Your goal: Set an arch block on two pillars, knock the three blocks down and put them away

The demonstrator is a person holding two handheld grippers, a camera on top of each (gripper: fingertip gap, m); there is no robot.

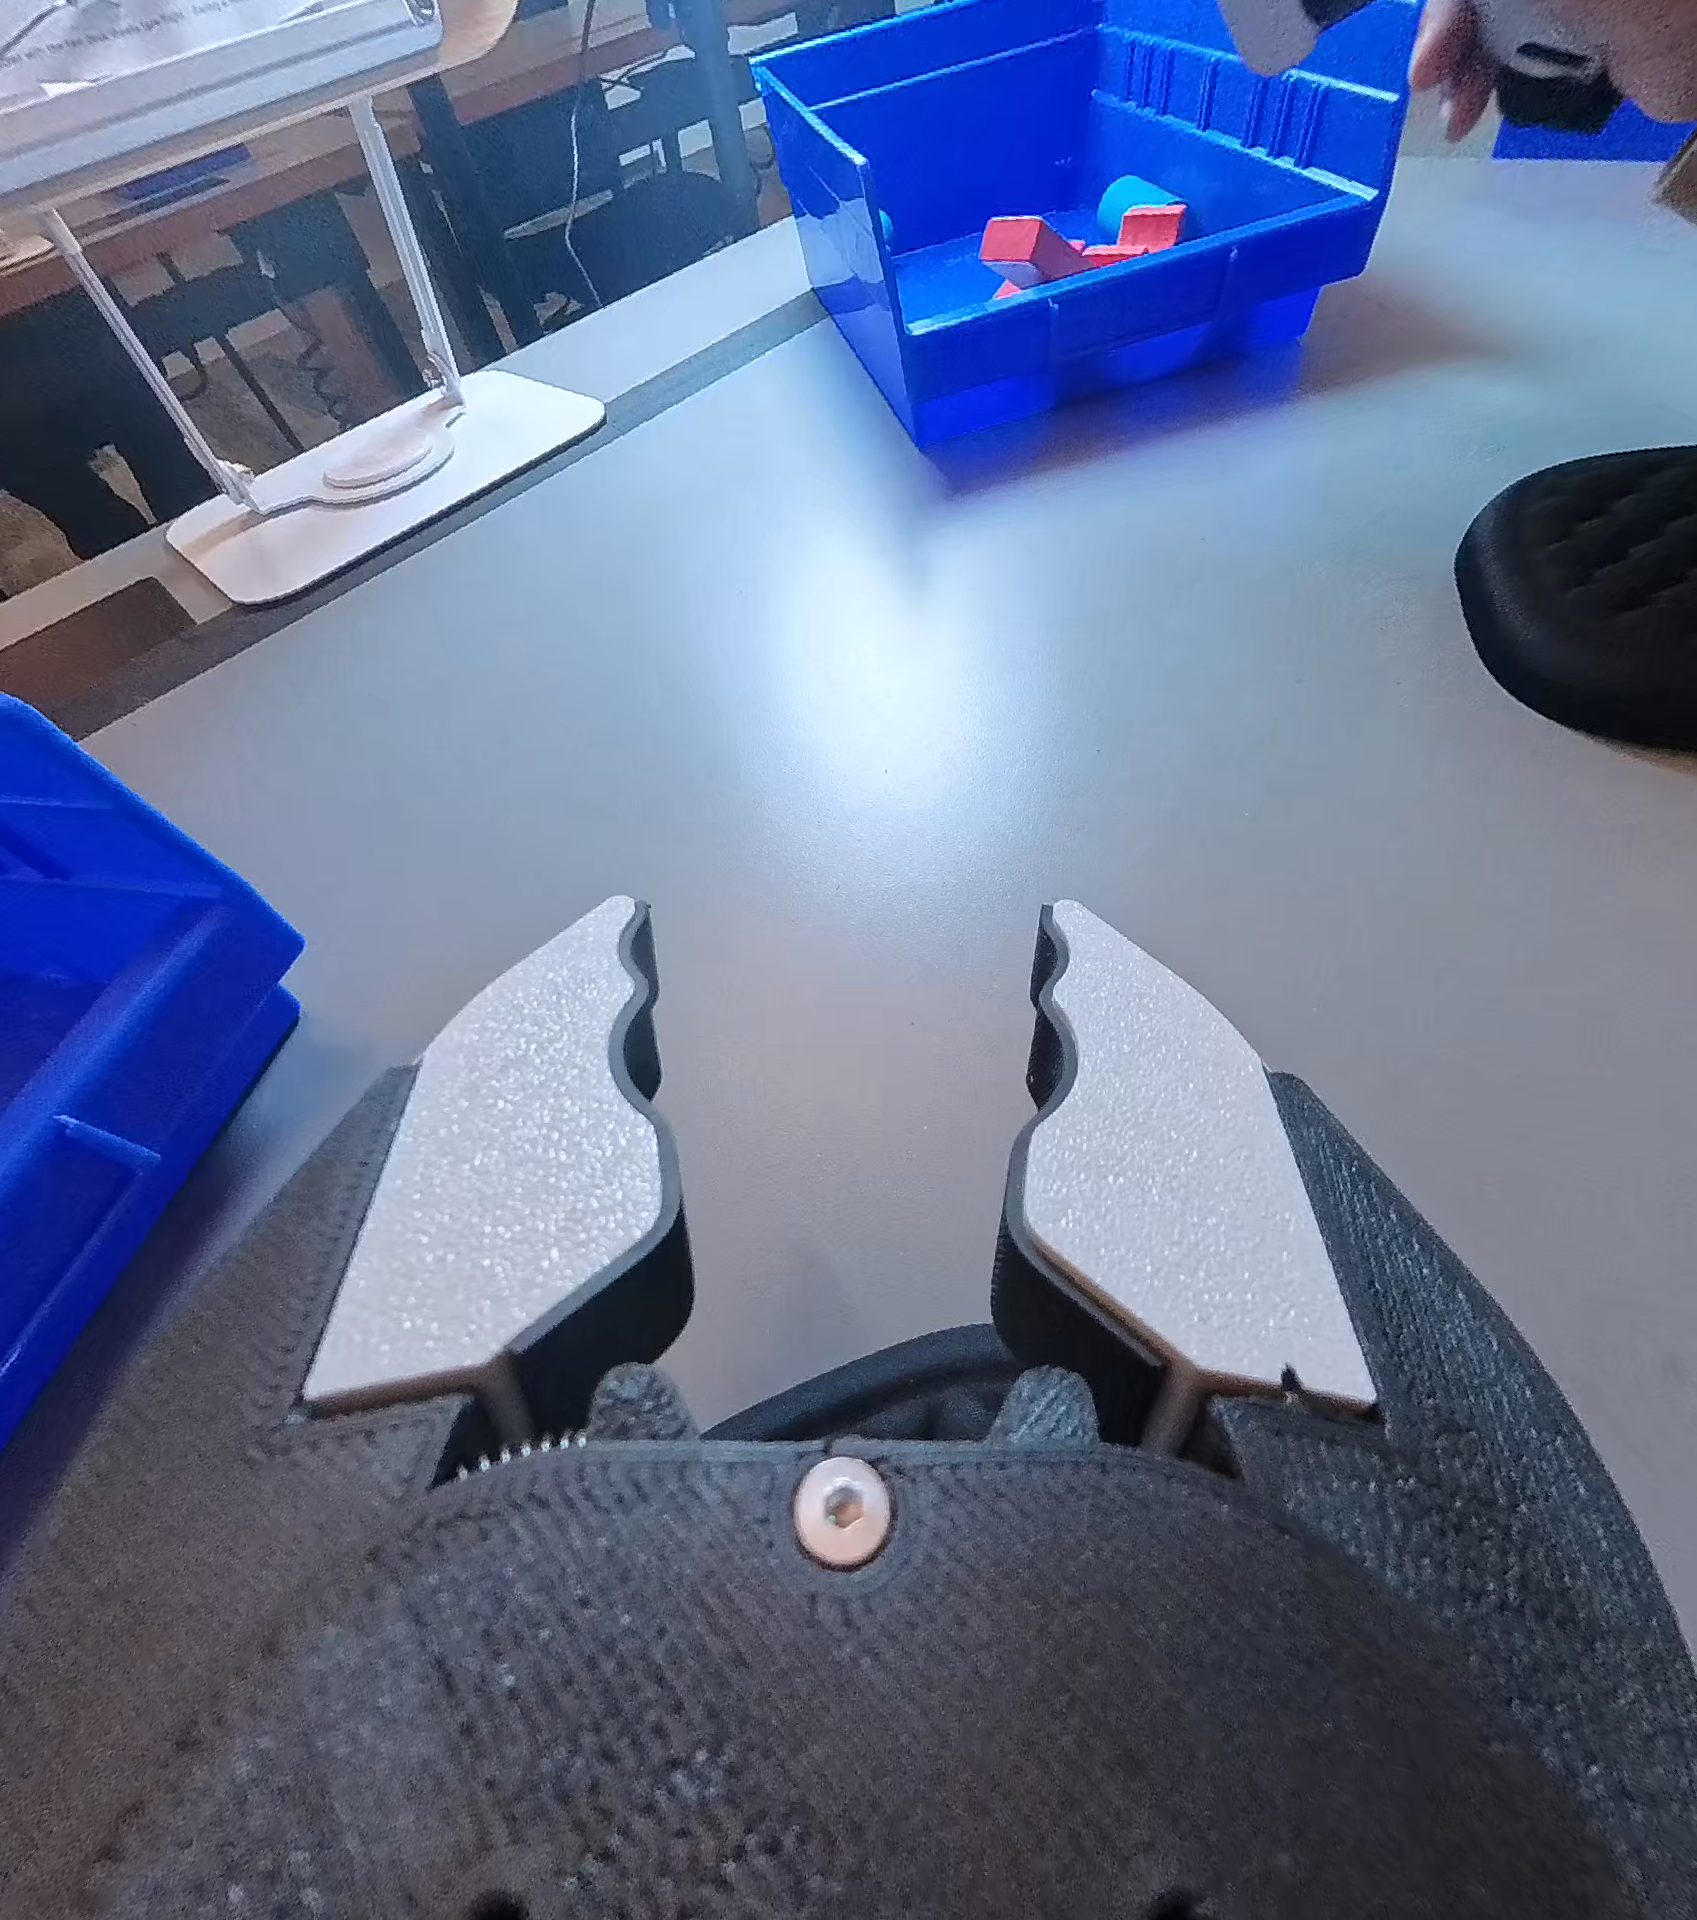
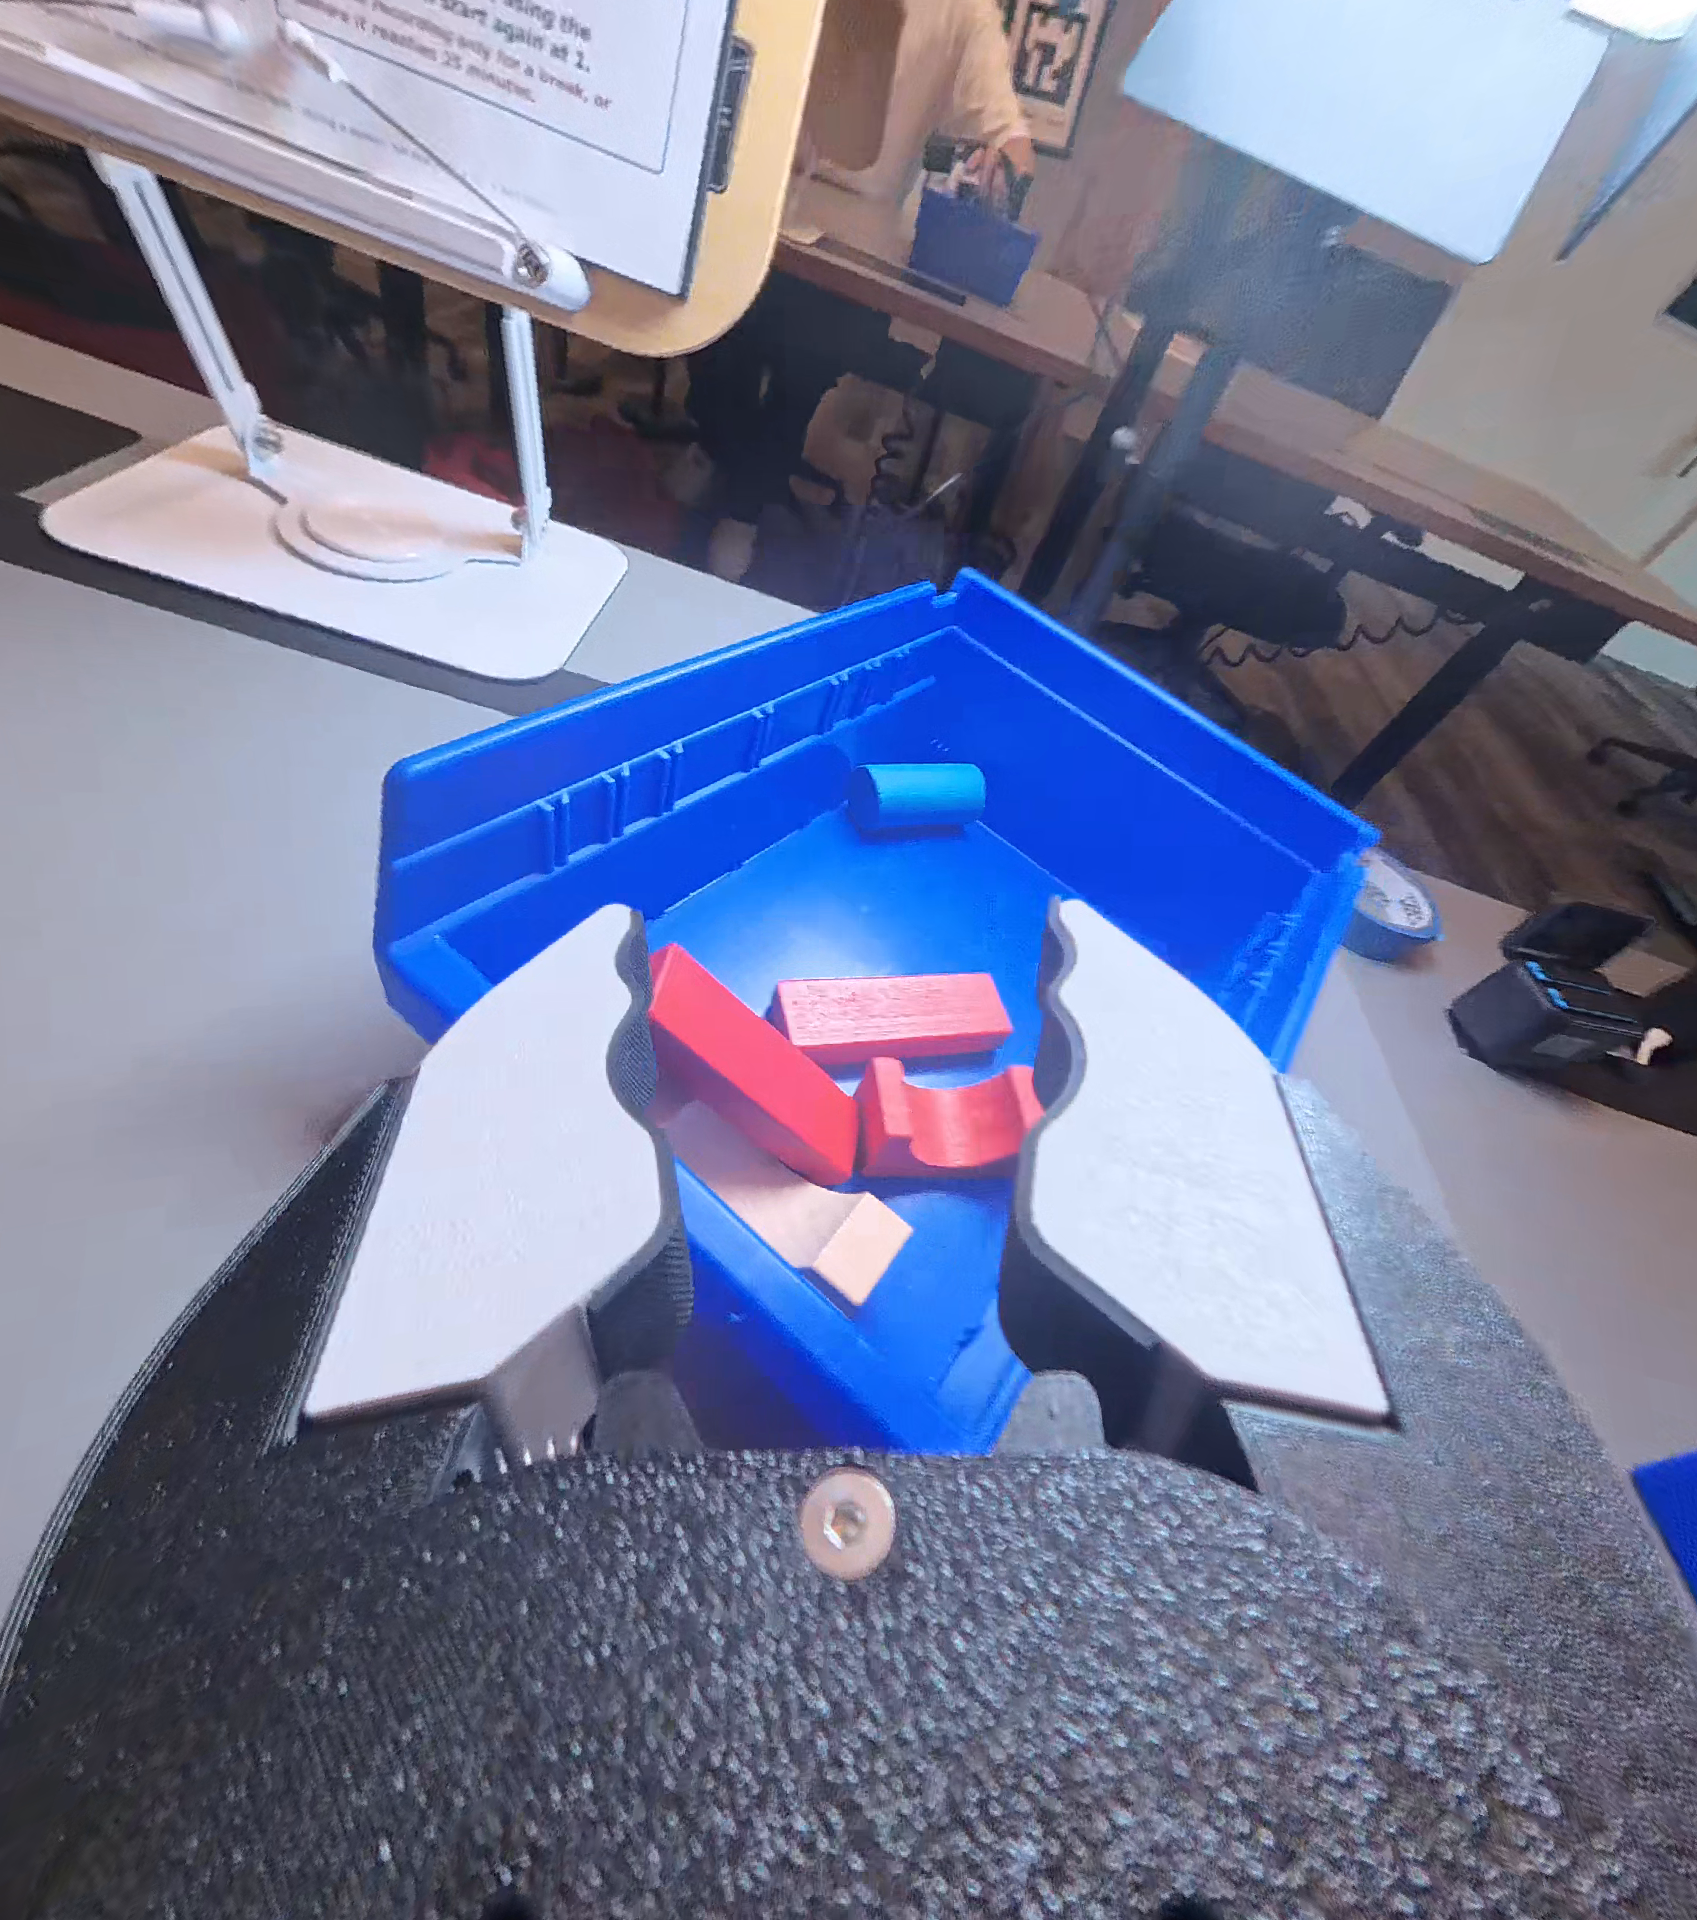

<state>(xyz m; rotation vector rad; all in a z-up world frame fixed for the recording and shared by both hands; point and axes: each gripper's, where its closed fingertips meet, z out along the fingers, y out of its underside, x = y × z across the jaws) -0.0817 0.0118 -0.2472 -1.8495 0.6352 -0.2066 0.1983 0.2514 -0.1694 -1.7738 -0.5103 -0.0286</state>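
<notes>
A blue bin (image 2: 532, 810) holds a red arch block (image 2: 943, 1122), two red bar blocks (image 2: 750, 1060) (image 2: 891, 1008), a blue cylinder (image 2: 917, 795) and a plain wooden block (image 2: 849, 1252). My right gripper (image 2: 844, 1039) hangs open and empty just above the bin's near side. In the left wrist view the same bin (image 1: 1114, 343) stands far ahead with red blocks (image 1: 1031, 249) inside. My left gripper (image 1: 844, 997) is open and empty over bare grey table (image 1: 823, 675).
A second blue bin (image 1: 44, 987) sits at my left gripper's left. A white stand (image 1: 387, 468) with a clipboard is at the table's far left edge. A black pad (image 1: 1654, 592) lies right. Blue tape (image 2: 1395, 904) and a black device (image 2: 1571, 997) lie right of the bin. The left gripper's tips are roughly 40 cm from the right gripper's.
</notes>
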